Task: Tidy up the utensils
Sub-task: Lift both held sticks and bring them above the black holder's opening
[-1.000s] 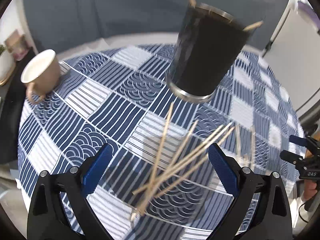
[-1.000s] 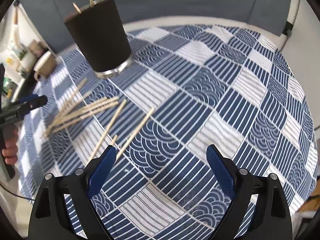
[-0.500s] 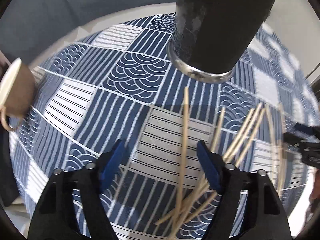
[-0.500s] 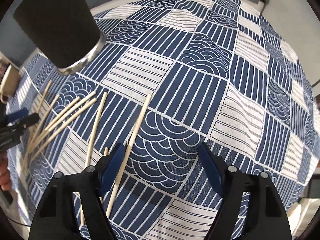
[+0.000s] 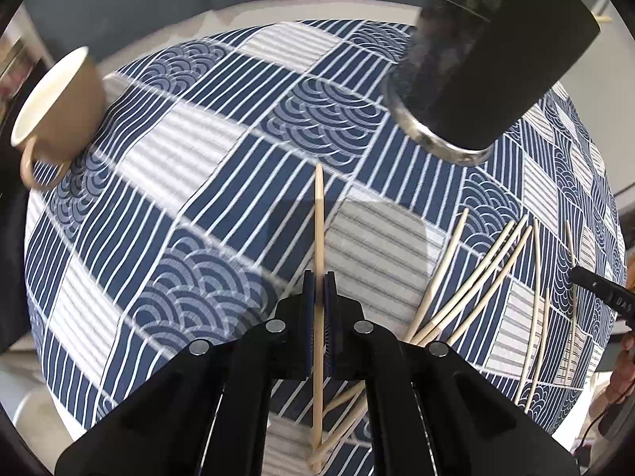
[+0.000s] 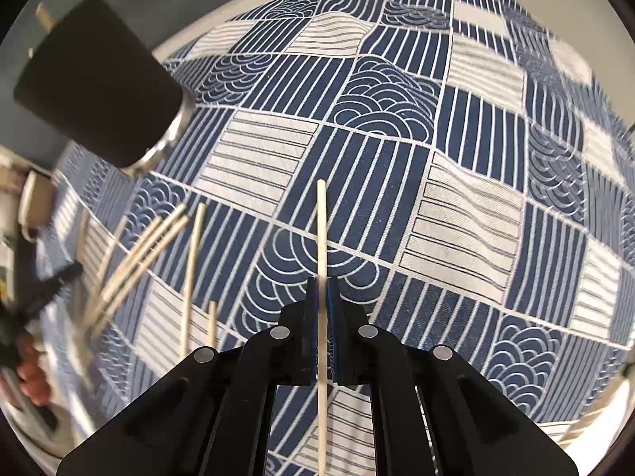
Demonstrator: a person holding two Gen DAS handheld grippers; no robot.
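Note:
My left gripper is shut on a wooden chopstick, which runs straight out between its blue pads over the tablecloth. My right gripper is likewise shut on another chopstick. A tall black holder cup with a metal base stands at the upper right of the left wrist view, and the same black cup sits at the upper left of the right wrist view with chopstick ends sticking out of it. Several loose chopsticks lie fanned to the right of my left gripper; loose chopsticks also lie left of my right one.
A tan mug stands near the table's left edge. The blue and white patterned tablecloth covers the round table. The other gripper's tip shows at the right edge of the left wrist view, a hand at the right wrist view's left edge.
Both grippers came down toward the cloth and went from wide open to shut, each closing on one chopstick. The right gripper also rolled, so its chopstick now lines up with the fingers.

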